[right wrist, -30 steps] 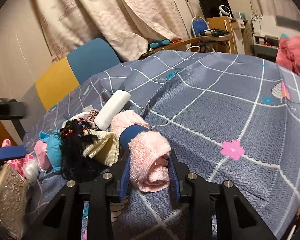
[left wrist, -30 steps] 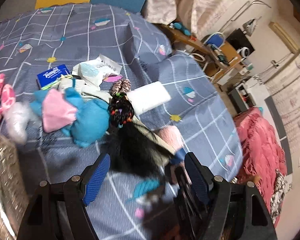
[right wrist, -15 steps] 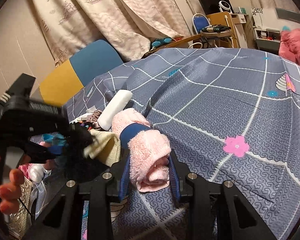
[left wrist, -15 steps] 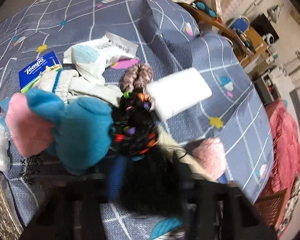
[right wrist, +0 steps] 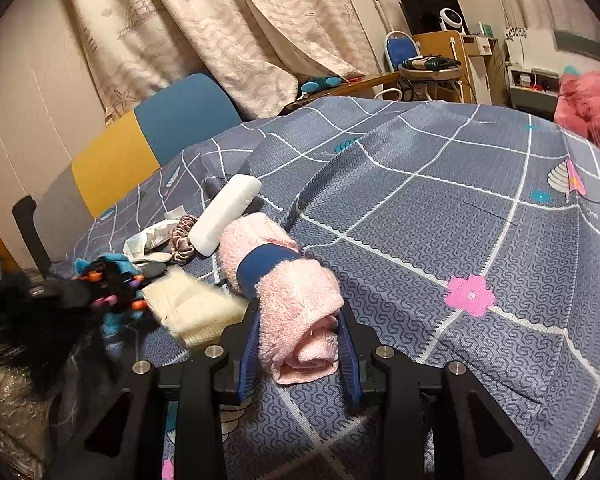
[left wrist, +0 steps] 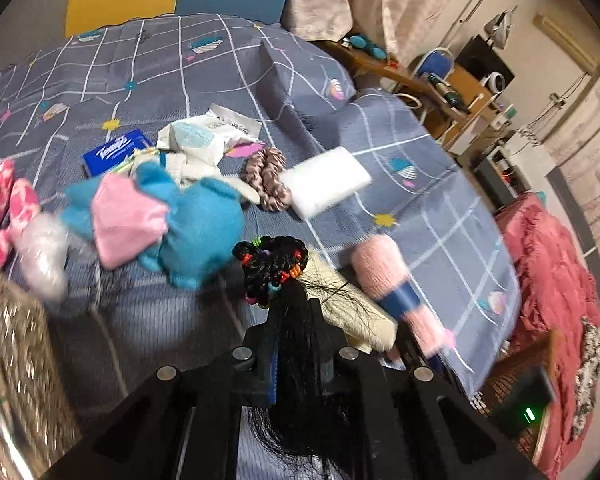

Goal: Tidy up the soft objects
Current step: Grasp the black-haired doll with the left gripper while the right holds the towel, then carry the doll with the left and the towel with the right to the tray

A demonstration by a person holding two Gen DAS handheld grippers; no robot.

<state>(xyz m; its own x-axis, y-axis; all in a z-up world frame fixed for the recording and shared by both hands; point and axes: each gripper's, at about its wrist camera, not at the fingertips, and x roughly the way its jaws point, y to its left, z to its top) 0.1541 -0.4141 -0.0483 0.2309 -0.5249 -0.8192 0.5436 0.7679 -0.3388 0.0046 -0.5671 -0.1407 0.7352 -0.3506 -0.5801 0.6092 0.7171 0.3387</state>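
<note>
Left wrist view: the left gripper (left wrist: 296, 344) has its jaws clamped on a black wig (left wrist: 276, 276) above the bed (left wrist: 180, 80).

Right wrist view: the right gripper (right wrist: 298, 344) jaws clamp a rolled pink towel (right wrist: 292, 300) lying on the bed.

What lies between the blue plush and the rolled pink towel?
In the left wrist view, the black wig and a cream knit piece lie between the blue plush and the pink towel.
</note>
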